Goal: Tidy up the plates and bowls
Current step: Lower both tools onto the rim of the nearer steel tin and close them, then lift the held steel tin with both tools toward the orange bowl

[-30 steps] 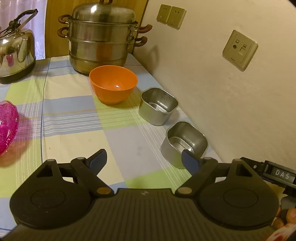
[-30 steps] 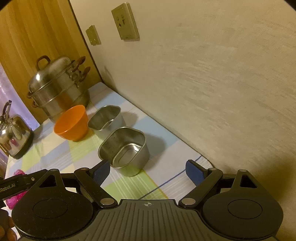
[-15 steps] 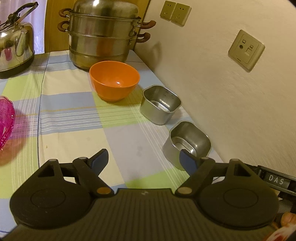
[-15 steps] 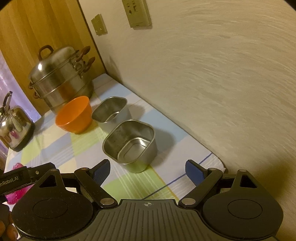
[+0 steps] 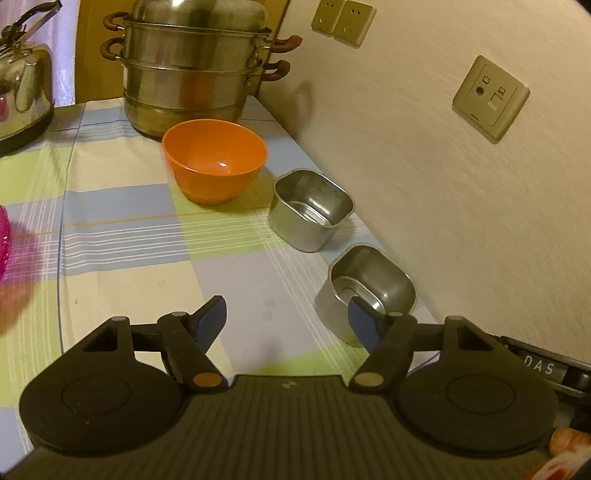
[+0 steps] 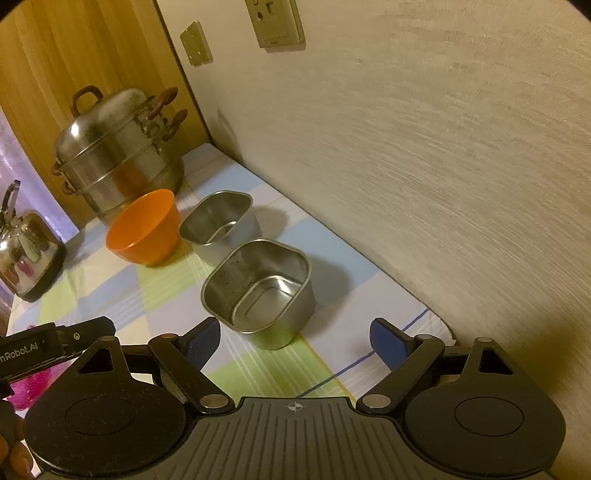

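While closing on nothing, left gripper [image 5: 286, 317] above the checked cloth [image 5: 122, 206]. Right gripper [image 6: 295, 341] wide open, empty, near steel bowl [image 6: 258, 291] at twelve o'clock. Orange bowl [image 6: 144, 229] at ten o'clock beyond.

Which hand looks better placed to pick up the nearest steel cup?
Right, probably. The right gripper faces the nearest steel cup squarely, open wide. The left gripper sees it off to one side, and its jaws are closing on nothing.

Home kitchen corner: a steel steamer pot [image 5: 192, 70] and kettle [image 5: 22, 85] stood upper left on a checked tablecloth [image 5: 122, 221], wall sockets [image 5: 341, 18] above.
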Available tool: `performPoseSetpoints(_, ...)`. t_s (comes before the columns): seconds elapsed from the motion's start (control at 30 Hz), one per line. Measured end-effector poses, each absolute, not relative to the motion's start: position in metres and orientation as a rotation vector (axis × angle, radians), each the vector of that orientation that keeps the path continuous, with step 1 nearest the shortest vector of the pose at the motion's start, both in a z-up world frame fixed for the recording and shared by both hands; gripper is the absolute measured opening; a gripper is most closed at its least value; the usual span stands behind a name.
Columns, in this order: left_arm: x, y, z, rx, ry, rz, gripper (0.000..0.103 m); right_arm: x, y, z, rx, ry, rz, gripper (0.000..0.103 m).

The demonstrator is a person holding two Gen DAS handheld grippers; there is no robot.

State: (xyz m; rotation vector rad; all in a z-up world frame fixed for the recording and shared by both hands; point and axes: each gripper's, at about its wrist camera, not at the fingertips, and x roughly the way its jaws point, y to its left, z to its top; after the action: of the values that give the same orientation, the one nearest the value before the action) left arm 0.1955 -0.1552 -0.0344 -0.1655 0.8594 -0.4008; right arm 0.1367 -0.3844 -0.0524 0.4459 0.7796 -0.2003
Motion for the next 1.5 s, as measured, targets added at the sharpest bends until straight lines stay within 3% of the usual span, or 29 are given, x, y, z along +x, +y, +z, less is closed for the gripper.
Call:
performPoseSetpoints(0.53, 0.23, -0.194, -0.06, -0.121, 0.9, -0.483, 0.053, 0.164, -0.404, -0.076, 0.46, 0.825, -0.197, 0.066)
performPoseSetpoints(0.97, 0.271, -0.229, -0.086, -0.104, 0.92, -0.557, 0.032, 0.2, -0.409, -0.091, 0.471, 0.856, -0.151, 0.046)
performPoseSetpoints(1.1, 0.287, -0.237, -0.095, -0.091, 0.94, -0.578, 0.021, 0.211, -0.409, -0.097, 0.47, 0.875, -0.147, 0.039)
performPoseSetpoints(1.3, 0.295, -0.248, -0.101, -0.037, 0.951, -0.619, 0.013, 0.22, -0.409, -0.107, 0.488, 0.904, -0.148, 0.033)
performPoseSetpoints(1.5, 0.296, -0.25, -0.105, 0.0, 0.958, -0.625, 0.008, 0.222, -0.41, -0.112, 0.498, 0.913, -0.149, 0.021)
